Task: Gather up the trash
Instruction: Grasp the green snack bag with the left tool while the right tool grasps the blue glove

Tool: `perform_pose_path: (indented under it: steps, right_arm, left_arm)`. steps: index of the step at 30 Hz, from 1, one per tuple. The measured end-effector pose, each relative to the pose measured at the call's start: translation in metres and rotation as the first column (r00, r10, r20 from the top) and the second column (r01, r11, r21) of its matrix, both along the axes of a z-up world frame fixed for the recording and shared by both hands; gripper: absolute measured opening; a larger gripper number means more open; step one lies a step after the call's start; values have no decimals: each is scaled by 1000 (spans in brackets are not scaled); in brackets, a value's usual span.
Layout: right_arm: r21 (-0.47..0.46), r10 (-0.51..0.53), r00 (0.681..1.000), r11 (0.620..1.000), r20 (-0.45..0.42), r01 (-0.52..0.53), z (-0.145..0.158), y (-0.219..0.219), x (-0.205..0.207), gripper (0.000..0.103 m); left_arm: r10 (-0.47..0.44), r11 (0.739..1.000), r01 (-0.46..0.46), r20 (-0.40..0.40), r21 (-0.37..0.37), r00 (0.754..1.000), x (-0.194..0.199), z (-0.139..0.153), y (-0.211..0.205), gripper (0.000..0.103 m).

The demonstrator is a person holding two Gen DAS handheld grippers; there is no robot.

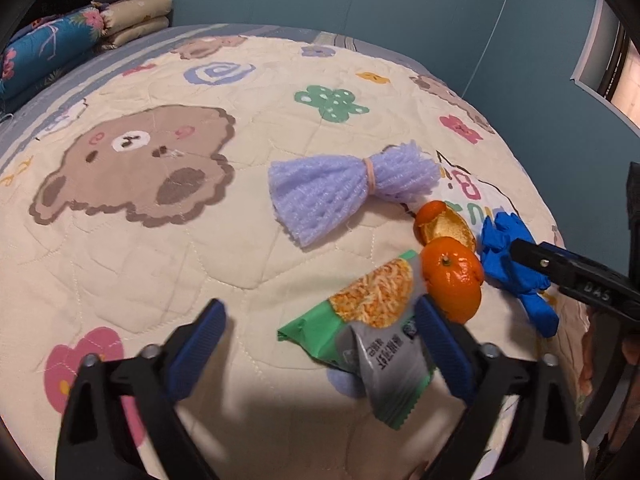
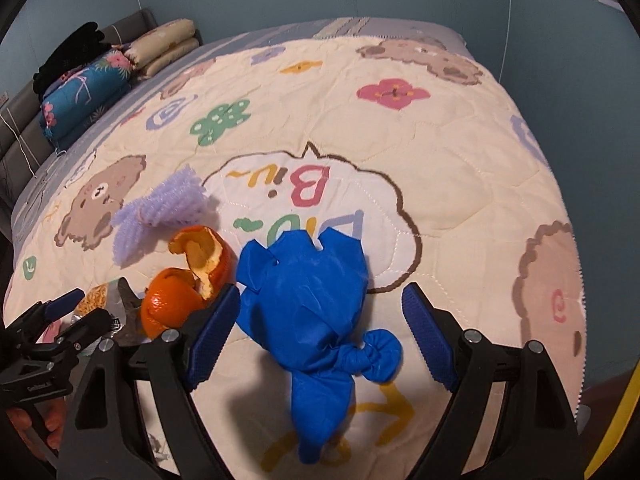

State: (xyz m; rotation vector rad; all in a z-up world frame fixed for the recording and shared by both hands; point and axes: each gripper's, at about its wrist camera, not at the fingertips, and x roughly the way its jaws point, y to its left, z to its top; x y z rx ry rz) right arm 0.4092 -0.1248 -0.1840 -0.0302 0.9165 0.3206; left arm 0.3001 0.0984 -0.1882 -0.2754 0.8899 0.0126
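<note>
On the cream quilt lie a green snack wrapper (image 1: 360,320), orange peel (image 1: 450,256), a crumpled blue glove (image 1: 512,264) and a purple foam net (image 1: 344,188). My left gripper (image 1: 320,340) is open, low over the quilt, with the wrapper by its right finger. My right gripper (image 2: 320,332) is open with the blue glove (image 2: 308,300) lying between its fingers. The orange peel (image 2: 188,280) lies just left of its left finger. The purple net (image 2: 160,212) lies beyond the peel. The left gripper also shows at the lower left of the right wrist view (image 2: 68,312).
The quilt (image 1: 160,260) covers a bed with printed bears and flowers. Folded pillows and a blue floral blanket (image 1: 48,48) are stacked at the far left by the headboard. The bed's right edge (image 2: 576,280) drops off beside a teal wall.
</note>
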Motion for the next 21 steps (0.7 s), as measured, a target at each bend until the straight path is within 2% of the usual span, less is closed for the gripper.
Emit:
perform_pose_path:
  steps: [6, 9, 11, 14, 21]
  right_arm:
    - [-17, 19, 999, 1000, -42, -19, -13, 7, 4, 56]
    - [-15, 31, 998, 999, -50, -32, -14, 9, 3, 40]
    - [-3, 36, 998, 999, -57, -37, -14, 9, 2, 31]
    - [9, 37, 997, 999, -63, -37, -13, 9, 2, 25]
    - [62, 53, 995, 997, -82, -48, -7, 5, -3, 23]
  left_arm:
    - [-22, 1000, 23, -18, 7, 1000, 3, -7, -11, 56]
    - [-19, 1000, 19, -18, 1, 1000, 3, -8, -10, 48]
    - [-16, 1000, 16, -18, -2, 1000, 2, -7, -9, 46]
    - [-11, 1000, 11, -12, 7, 1000, -1, -5, -9, 44]
    - [1, 1000, -1, -6, 8, 1000, -9, 3, -8, 42]
